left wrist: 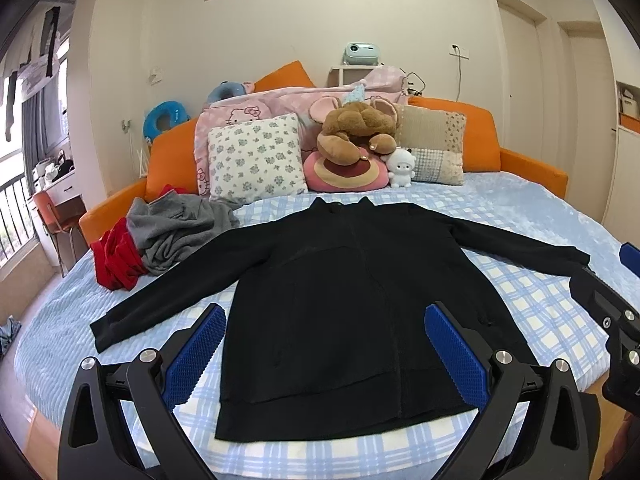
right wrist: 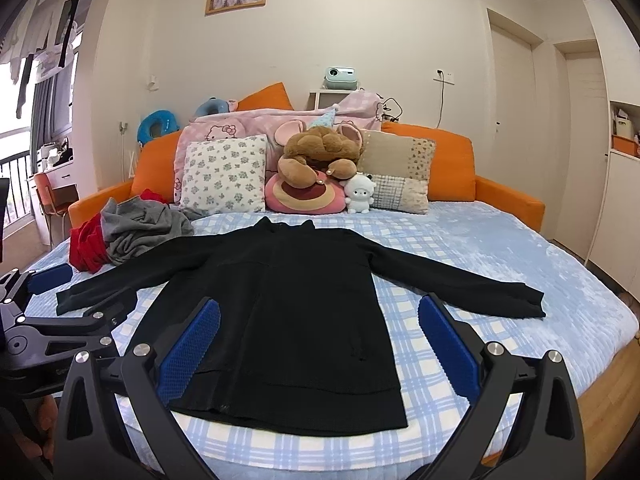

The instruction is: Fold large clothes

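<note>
1. Right now my left gripper (left wrist: 324,352) hangs wide open, holding nothing, above jacket's hem.
2. Right gripper (right wrist: 318,344): same, fingers spread, empty.
3. Black jacket (left wrist: 344,312) lies flat on checked bed sheet (left wrist: 520,304), sleeves out; zip prob. closed, hard to see.

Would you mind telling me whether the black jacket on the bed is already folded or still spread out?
Spread out. The black jacket lies flat on the bed, both sleeves stretched sideways, hem nearest the cameras; no fold shows.

Bare bed (right wrist: 520,248) right of black jacket (right wrist: 288,320); clothes pile (right wrist: 132,232) crowding its left sleeve.
</note>
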A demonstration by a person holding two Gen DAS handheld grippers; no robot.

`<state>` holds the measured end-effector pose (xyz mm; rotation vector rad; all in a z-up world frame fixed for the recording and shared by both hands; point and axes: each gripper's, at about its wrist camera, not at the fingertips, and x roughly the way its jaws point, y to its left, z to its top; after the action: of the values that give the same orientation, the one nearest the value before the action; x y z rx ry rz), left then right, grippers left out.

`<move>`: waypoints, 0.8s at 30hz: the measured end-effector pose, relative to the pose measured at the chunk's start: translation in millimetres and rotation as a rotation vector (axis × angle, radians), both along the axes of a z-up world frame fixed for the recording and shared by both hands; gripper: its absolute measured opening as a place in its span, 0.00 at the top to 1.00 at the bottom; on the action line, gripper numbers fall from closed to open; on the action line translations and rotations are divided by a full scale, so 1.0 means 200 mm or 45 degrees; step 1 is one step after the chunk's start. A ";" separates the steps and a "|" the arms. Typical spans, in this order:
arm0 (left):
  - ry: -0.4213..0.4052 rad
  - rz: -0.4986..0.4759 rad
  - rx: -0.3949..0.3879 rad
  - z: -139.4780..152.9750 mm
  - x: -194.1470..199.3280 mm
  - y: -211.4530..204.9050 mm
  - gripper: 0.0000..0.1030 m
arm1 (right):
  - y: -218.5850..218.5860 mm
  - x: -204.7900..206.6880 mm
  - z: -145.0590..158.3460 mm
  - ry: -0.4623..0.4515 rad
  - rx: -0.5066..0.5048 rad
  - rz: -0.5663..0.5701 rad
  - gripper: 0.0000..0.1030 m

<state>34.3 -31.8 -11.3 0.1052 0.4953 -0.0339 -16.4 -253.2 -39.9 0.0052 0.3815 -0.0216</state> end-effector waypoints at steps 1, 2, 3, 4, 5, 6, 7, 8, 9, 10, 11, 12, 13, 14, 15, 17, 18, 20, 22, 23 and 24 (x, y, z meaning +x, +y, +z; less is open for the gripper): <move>0.000 -0.007 0.011 0.00 0.02 -0.03 0.02 | -0.03 0.02 0.00 -0.004 -0.001 -0.008 0.04; -0.002 -0.015 0.022 0.00 0.04 -0.06 0.02 | -0.06 0.04 0.00 -0.006 0.000 -0.014 0.04; -0.003 -0.031 0.032 0.00 0.06 -0.10 0.02 | -0.10 0.06 0.00 -0.009 0.002 -0.022 0.04; -0.004 -0.048 0.039 0.01 0.08 -0.14 0.02 | -0.13 0.07 0.00 -0.010 0.005 -0.026 0.04; -0.005 -0.068 0.048 0.01 0.11 -0.19 0.02 | -0.16 0.09 0.00 -0.012 0.007 -0.032 0.04; -0.006 -0.084 0.055 0.01 0.13 -0.24 0.02 | -0.21 0.11 0.00 -0.013 0.011 -0.038 0.04; -0.004 -0.112 0.061 0.00 0.15 -0.29 0.02 | -0.25 0.13 0.00 -0.012 0.014 -0.044 0.04; 0.005 -0.139 0.061 0.01 0.19 -0.34 0.02 | -0.29 0.15 0.00 -0.011 0.015 -0.050 0.04; 0.015 -0.163 0.058 0.00 0.22 -0.38 0.02 | -0.35 0.18 0.00 -0.007 0.017 -0.060 0.04; 0.026 -0.183 0.057 0.00 0.25 -0.43 0.02 | -0.40 0.21 0.00 -0.001 0.025 -0.067 0.04; 0.033 -0.214 0.054 -0.01 0.29 -0.49 0.02 | -0.45 0.23 -0.01 0.005 0.032 -0.079 0.04; 0.036 -0.238 0.052 -0.01 0.32 -0.54 0.02 | -0.50 0.26 -0.01 0.016 0.036 -0.088 0.04; 0.039 -0.256 0.056 -0.01 0.36 -0.58 0.02 | -0.58 0.30 -0.02 0.040 0.054 -0.095 0.04; 0.040 -0.284 0.063 -0.02 0.41 -0.64 0.02 | -0.64 0.32 -0.03 0.050 0.070 -0.100 0.04; 0.042 -0.303 0.066 -0.02 0.45 -0.70 0.02 | -0.70 0.35 -0.04 0.063 0.088 -0.109 0.04; 0.059 -0.336 0.060 -0.03 0.56 -0.79 0.02 | -0.87 0.41 -0.07 0.106 0.133 -0.131 0.04; 0.075 -0.355 0.043 -0.04 0.62 -0.83 0.02 | -0.95 0.44 -0.09 0.119 0.153 -0.146 0.05; 0.131 -0.385 -0.002 -0.07 0.77 -0.90 0.02 | -1.12 0.50 -0.12 0.155 0.197 -0.173 0.05; 0.183 -0.385 -0.055 -0.09 0.91 -0.94 0.02 | -1.30 0.55 -0.15 0.181 0.232 -0.201 0.05; 0.213 -0.377 -0.091 -0.11 1.01 -0.96 0.02 | -1.39 0.58 -0.17 0.202 0.254 -0.221 0.07; 0.240 -0.361 -0.113 -0.13 1.09 -0.97 0.02 | -1.50 0.62 -0.19 0.229 0.284 -0.236 0.08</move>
<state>252.4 -225.8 -37.4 0.0851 0.6636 -0.3453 107.9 -552.5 -78.4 0.2601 0.5608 -0.1635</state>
